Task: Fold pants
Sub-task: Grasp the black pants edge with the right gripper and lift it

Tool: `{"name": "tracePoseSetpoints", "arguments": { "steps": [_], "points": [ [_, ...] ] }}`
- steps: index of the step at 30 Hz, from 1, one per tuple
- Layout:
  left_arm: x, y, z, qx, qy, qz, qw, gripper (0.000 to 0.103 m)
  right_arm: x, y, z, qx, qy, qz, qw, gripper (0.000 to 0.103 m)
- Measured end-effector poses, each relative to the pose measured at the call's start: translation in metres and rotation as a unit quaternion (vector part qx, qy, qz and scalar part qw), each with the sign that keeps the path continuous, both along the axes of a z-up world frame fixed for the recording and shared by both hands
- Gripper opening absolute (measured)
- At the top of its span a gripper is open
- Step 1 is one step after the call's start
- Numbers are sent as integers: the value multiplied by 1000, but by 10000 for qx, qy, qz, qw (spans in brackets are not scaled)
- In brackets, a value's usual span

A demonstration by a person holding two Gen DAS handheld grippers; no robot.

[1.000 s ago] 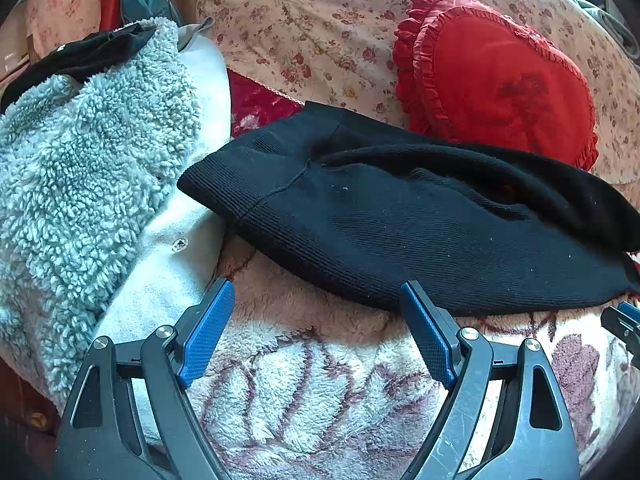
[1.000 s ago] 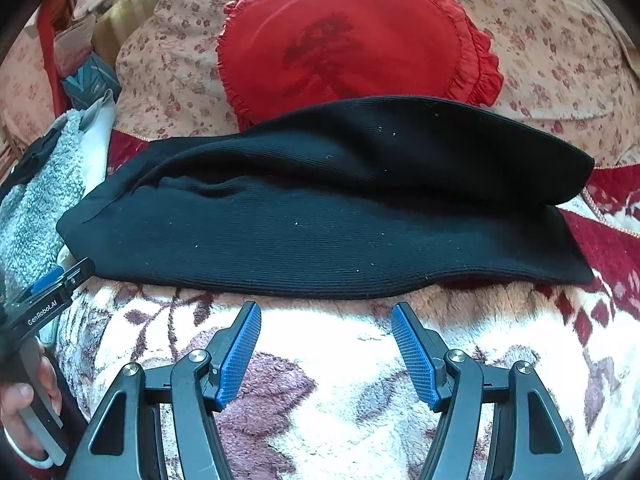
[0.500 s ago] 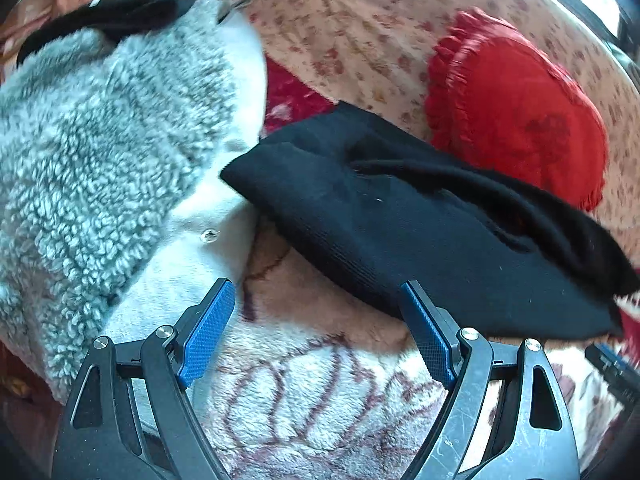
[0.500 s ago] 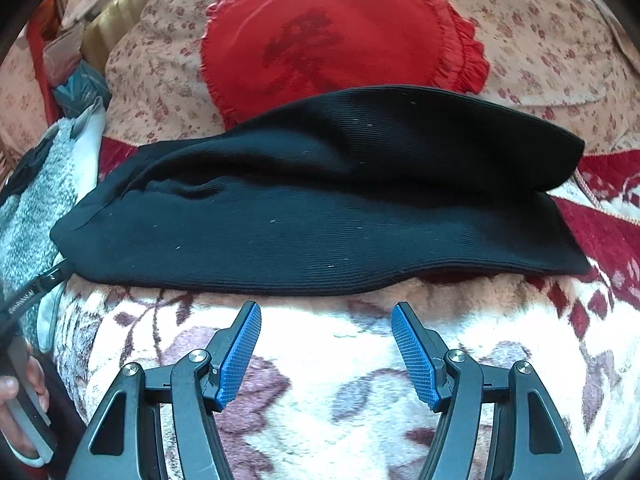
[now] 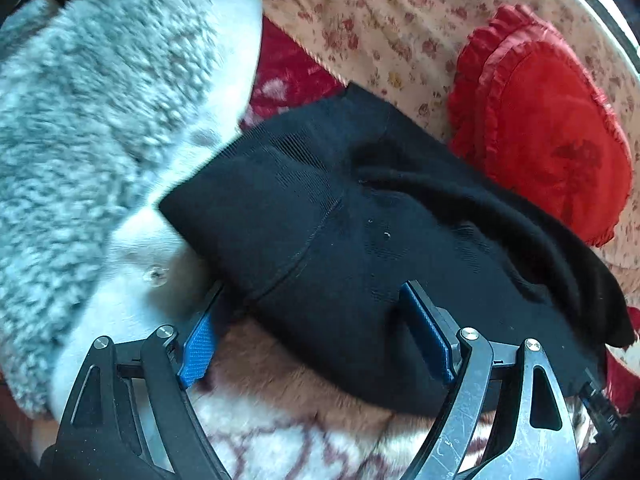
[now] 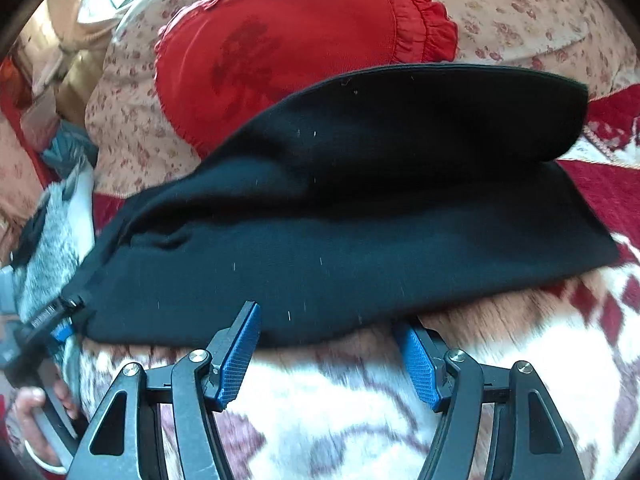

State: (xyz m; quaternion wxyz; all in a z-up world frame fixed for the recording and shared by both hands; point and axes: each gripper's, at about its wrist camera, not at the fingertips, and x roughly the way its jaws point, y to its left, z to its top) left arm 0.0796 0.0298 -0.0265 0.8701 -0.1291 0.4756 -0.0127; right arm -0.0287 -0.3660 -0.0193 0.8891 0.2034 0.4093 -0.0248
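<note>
Straddling near hem of black pants (image 5: 360,240): left gripper (image 5: 316,320) spread wide, nothing pinched. Right gripper (image 6: 328,340) likewise spread, fingertips at pants (image 6: 340,220) edge. Pants flat on floral blanket (image 6: 360,400), red heart pillow (image 6: 300,40) behind, grey fleece (image 5: 80,120) at left. Lettering on left gripper body unreadable.

Left gripper (image 5: 310,320) and right gripper (image 6: 328,334), fingers spread wide apart, low.

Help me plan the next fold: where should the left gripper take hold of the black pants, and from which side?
Grip the black pants at the near waistband corner, coming in low from the near edge. The left gripper already straddles that loose edge, open, above the blanket.
</note>
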Motion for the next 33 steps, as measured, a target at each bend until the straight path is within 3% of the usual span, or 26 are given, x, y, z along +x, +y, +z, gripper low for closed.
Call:
{"name": "tracePoseSetpoints", "arguments": {
  "steps": [2,3,4,5,6,10,17,20,24,27,30,33],
  "points": [
    [0,3,0,-118,-112,56,9999,68,6,-4,-1,115,-166,-102,9997,56],
    [0,4,1,-130,-144,106,9998,49,10,-6,0,92,-249,-159,9995,50],
    [1,5,1,-114,-136,157,9997,32,11,-6,0,33,-235,-186,9995,34],
    [2,6,2,-171,-132,157,9996,26,13,-6,0,-46,-216,-226,9995,18],
    [3,8,2,-330,-117,124,9993,15,15,-8,0,-15,-203,-216,9996,13],
    [-3,7,15,-303,-227,45,9993,5,10,-9,8,93,-191,-49,9998,6],
    [-40,24,54,-465,-521,-169,9974,5,-35,9,47,5,-351,532,9980,5],
    [-60,34,55,-441,-448,-204,9978,5,-53,13,55,-19,-335,690,9971,5],
    [-70,33,29,-143,6,-208,9997,5,-67,13,31,-79,194,846,9962,6],
    [-70,33,24,-151,242,-106,9995,9,-69,5,5,193,851,703,9937,19],
    [-77,31,36,110,107,-16,9999,16,-81,-10,8,374,906,643,9931,24],
    [-87,30,48,310,39,-51,9995,16,-99,-33,23,31,927,395,9949,27]
  ]
}}
